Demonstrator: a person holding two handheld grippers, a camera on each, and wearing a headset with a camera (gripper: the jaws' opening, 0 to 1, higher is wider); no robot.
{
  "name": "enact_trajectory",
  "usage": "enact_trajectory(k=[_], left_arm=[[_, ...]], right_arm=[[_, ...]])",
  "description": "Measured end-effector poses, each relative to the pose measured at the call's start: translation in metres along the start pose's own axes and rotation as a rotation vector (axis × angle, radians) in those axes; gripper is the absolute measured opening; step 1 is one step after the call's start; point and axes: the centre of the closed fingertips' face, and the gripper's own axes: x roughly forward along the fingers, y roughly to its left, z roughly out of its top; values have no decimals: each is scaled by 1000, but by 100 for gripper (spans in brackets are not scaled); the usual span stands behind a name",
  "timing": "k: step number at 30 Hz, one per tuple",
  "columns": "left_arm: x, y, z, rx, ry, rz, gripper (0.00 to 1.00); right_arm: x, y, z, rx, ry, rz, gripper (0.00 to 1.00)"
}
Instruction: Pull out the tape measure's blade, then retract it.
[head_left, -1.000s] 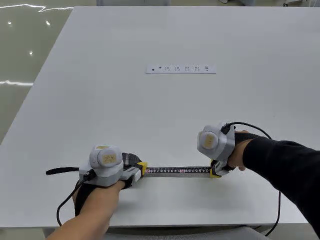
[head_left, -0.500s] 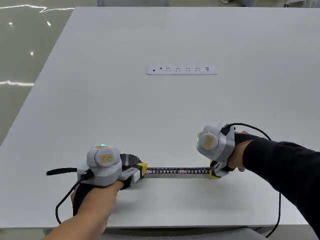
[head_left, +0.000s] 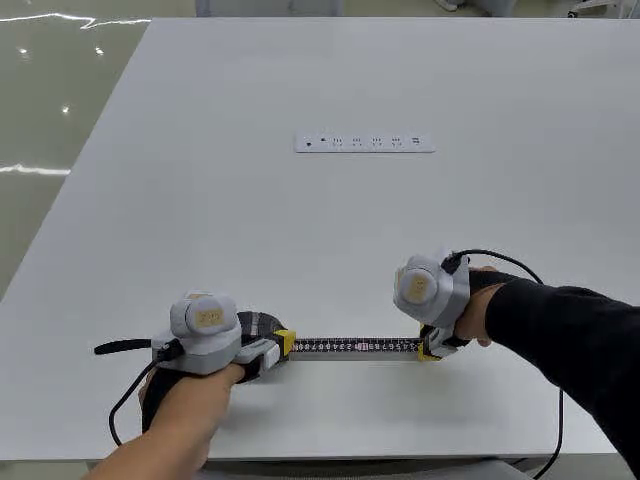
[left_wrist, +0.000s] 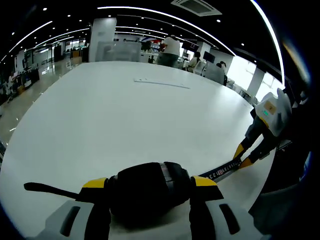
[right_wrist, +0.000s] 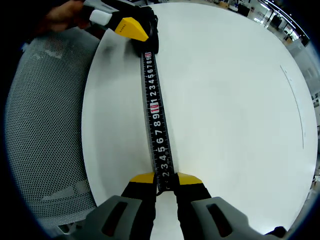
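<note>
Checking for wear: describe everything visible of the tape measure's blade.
The blade is a narrow dark strip with pale printed numerals and one red mark. It is pulled partway out, stretched straight and low along the white table, from the black case held in the left gripper to the right gripper, shut on its end.

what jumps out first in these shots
The tape blade, stretched flat along the white table's near edge. The left hand-held gripper clamps the black case; the right hand-held gripper pinches the blade's tip. A power strip lies mid-table.
</note>
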Motion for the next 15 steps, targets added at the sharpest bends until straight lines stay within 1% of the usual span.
enact_trajectory(k=[15], left_arm=[[1,-1,-1,-8,4,-4,60]], right_arm=[[0,2,5,-21,-11,0,10]])
